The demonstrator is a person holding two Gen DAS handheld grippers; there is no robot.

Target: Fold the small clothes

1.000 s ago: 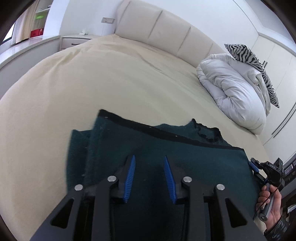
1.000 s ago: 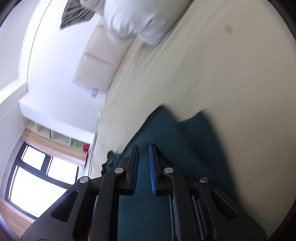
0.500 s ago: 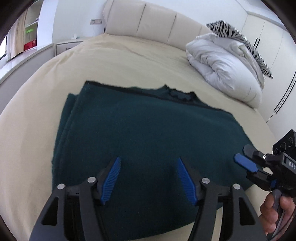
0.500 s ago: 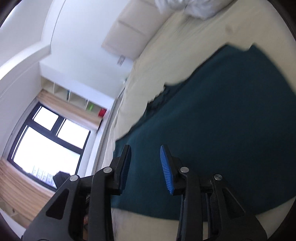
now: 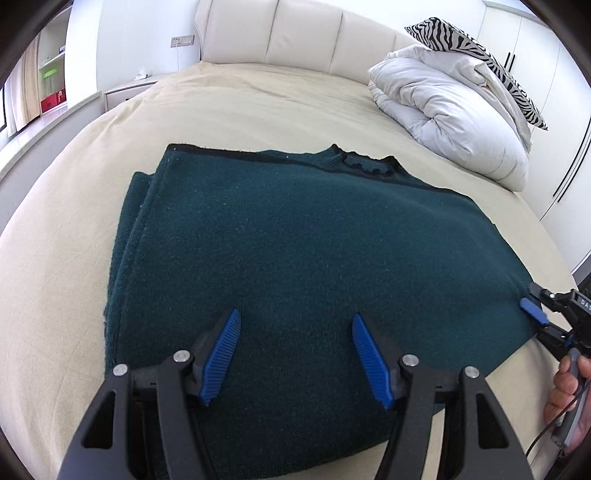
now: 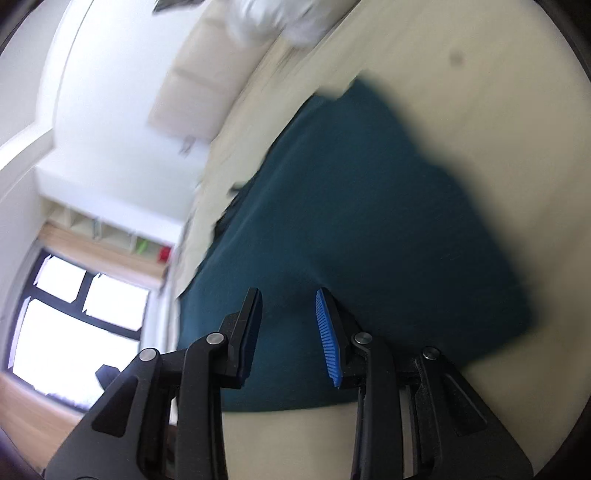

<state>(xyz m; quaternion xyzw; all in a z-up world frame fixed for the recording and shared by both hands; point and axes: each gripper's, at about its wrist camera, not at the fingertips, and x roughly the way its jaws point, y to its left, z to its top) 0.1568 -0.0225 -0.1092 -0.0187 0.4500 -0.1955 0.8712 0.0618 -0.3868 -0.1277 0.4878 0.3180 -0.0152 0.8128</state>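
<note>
A dark teal sweater (image 5: 314,251) lies folded flat on the cream bed (image 5: 258,107), its collar toward the headboard (image 5: 295,33) and a folded layer showing along its left edge. The left claw (image 5: 295,354) hangs over its near edge, released, with nothing between the fingers. The right claw (image 6: 288,332) is also parted and empty, at the sweater's right edge. A white duvet (image 5: 450,110) and a zebra pillow (image 5: 476,55) sit beyond.

The right wrist view is motion-blurred: the dark green sweater's (image 6: 369,229) edges smear into the bed sheet (image 6: 480,110). The left gripper (image 5: 295,354) hides the sweater's near hem.
</note>
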